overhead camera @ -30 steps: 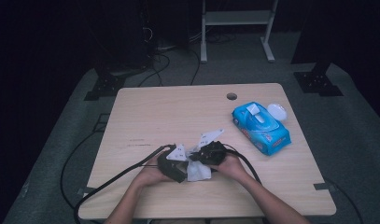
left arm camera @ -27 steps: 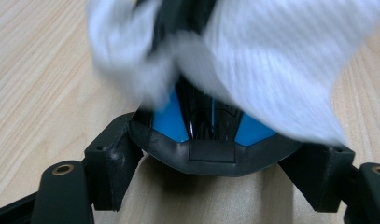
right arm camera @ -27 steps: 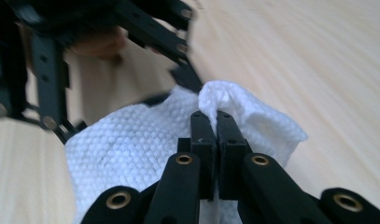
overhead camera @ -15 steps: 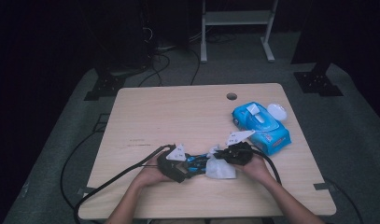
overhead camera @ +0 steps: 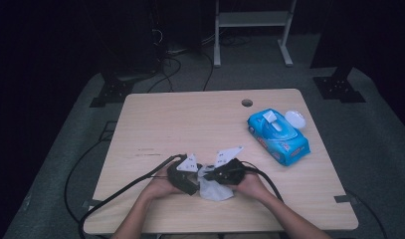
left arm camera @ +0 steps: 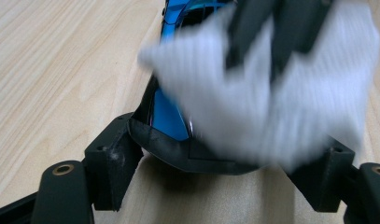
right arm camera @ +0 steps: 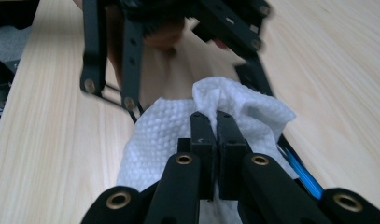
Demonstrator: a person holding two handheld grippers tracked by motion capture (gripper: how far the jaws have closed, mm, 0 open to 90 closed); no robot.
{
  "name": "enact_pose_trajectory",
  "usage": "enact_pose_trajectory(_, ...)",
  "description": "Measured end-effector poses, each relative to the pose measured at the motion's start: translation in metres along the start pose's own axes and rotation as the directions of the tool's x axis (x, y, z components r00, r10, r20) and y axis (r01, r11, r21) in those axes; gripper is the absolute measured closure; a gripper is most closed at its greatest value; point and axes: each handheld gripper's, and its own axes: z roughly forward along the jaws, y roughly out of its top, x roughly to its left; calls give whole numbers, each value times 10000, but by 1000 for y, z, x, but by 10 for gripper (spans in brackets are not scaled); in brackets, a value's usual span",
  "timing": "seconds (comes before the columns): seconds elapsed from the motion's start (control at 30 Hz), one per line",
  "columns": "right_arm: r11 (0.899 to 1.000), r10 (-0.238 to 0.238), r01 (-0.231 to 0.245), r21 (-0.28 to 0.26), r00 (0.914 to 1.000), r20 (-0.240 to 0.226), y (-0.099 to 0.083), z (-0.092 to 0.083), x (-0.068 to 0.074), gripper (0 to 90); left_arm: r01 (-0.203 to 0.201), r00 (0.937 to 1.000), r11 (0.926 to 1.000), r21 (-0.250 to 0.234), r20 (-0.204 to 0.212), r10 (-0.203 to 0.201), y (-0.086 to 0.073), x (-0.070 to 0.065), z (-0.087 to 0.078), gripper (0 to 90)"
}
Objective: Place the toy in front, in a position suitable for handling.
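My left gripper (overhead camera: 186, 173) (left arm camera: 220, 161) is shut on a black-framed blue object (left arm camera: 166, 114), its jaws pressing on the frame from both sides just above the table. My right gripper (overhead camera: 224, 172) (right arm camera: 214, 123) is shut on a crumpled white wipe (right arm camera: 169, 133) (overhead camera: 214, 189). It holds the wipe (left arm camera: 271, 93), which looks blurred, against the object's top. A sliver of the blue object (right arm camera: 300, 176) shows under the wipe at the right. The two grippers meet tip to tip near the table's front edge.
A blue pack of wipes (overhead camera: 278, 137) lies at the right of the wooden table (overhead camera: 190, 119), with a white lid (overhead camera: 295, 118) beside it. A cable hole (overhead camera: 247, 103) sits further back. Black cables trail off the front left edge.
The right gripper swung right with the wipe toward the blue pack, then came back left onto the object in the left gripper. The left gripper has stayed put.
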Motion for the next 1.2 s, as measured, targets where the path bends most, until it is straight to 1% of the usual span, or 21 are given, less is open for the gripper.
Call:
enact_pose_trajectory(0.07,9996,257,-255,-101,9996,133,-9,-13,-4,874,10,10000,10000,-32,-6,-10,0,0,0,243)
enact_pose_trajectory(0.17,9990,443,-439,-84,9974,561,-23,-33,-12,874,64,10000,10000,-58,-14,-64,0,0,0,243)
enact_pose_trajectory(0.2,9981,618,-618,-25,9955,719,-29,-38,-16,874,-24,10000,10000,19,-28,24,0,0,0,243)
enact_pose_trajectory(0.27,9957,907,-919,72,9905,1030,-41,-48,-23,874,54,10000,10000,-31,-43,-54,-1,0,0,243)
enact_pose_trajectory(0.3,9940,1073,-1090,93,9880,1113,-47,-52,-27,874,5,10000,10000,37,-39,-5,-1,1,-1,243)
enact_pose_trajectory(0.33,9915,1293,-1298,-32,9851,1137,-54,-55,-29,874,60,10000,10000,2,-33,-60,-1,0,-1,243)
enact_pose_trajectory(0.37,9880,1540,-1539,-101,9813,1155,-59,-59,-32,874,8,10000,10000,28,-18,-8,-1,1,-1,243)
enact_pose_trajectory(0.4,9855,1693,-1690,-124,9783,1198,-63,-61,-33,874,84,10000,10000,-30,-8,-84,-1,0,-1,243)
enact_pose_trajectory(0.43,9846,1745,-1745,-115,9768,1237,-64,-62,-34,874,46,10000,10000,-1,-14,-46,-1,1,-1,244)
enact_pose_trajectory(0.47,9842,1762,-1769,-54,9759,1289,-64,-63,-35,874,102,9999,9999,-39,-7,-102,-1,0,0,244)
enact_pose_trajectory(0.53,9851,1713,-1721,-44,9772,1256,-61,-61,-36,873,61,10000,10000,2,-2,-61,-1,1,-1,244)
enact_pose_trajectory(0.63,9836,1801,-1784,-249,9767,1163,-51,-54,-38,873,103,9999,9999,-35,42,-103,-1,1,0,244)
enact_pose_trajectory(0.73,9853,1704,-1676,-335,9791,1107,-43,-45,-38,872,81,10000,10000,12,28,-81,-1,2,-1,244)
enact_pose_trajectory(0.8,9852,1708,-1680,-336,9793,1090,-45,-45,-39,872,34,10000,10000,48,31,-34,-1,2,-2,244)
enact_pose_trajectory(0.9,9796,2005,-1972,-387,9724,1192,-54,-53,-41,872,48,10000,10000,41,49,-48,-2,3,-1,244)
enact_pose_trajectory(0.93,9784,2065,-2035,-366,9700,1280,-57,-56,-41,873,140,9999,9999,0,63,-140,-2,3,-1,244)
enact_pose_trajectory(0.97,9786,2056,-2032,-315,9684,1409,-59,-58,-40,872,179,9998,9998,-1,81,-178,-2,3,-1,244)
enact_pose_trajectory(1.0,9798,2001,-1984,-266,9691,1441,-59,-59,-38,873,198,9998,9998,18,83,-198,-2,3,-1,244)
enact_pose_trajectory(1.07,9790,2041,-2027,-236,9724,1127,-59,-58,-33,872,324,9995,9995,30,66,-324,-2,4,-1,244)
enact_pose_trajectory(1.13,9821,1877,-1857,-306,9783,871,-55,-54,-27,870,376,9993,9993,59,47,-376,-2,4,-1,243)
enact_pose_trajectory(1.2,9805,1910,-1893,-531,9812,290,-51,-50,-23,869,408,9992,9991,77,29,-408,-2,4,-1,244)
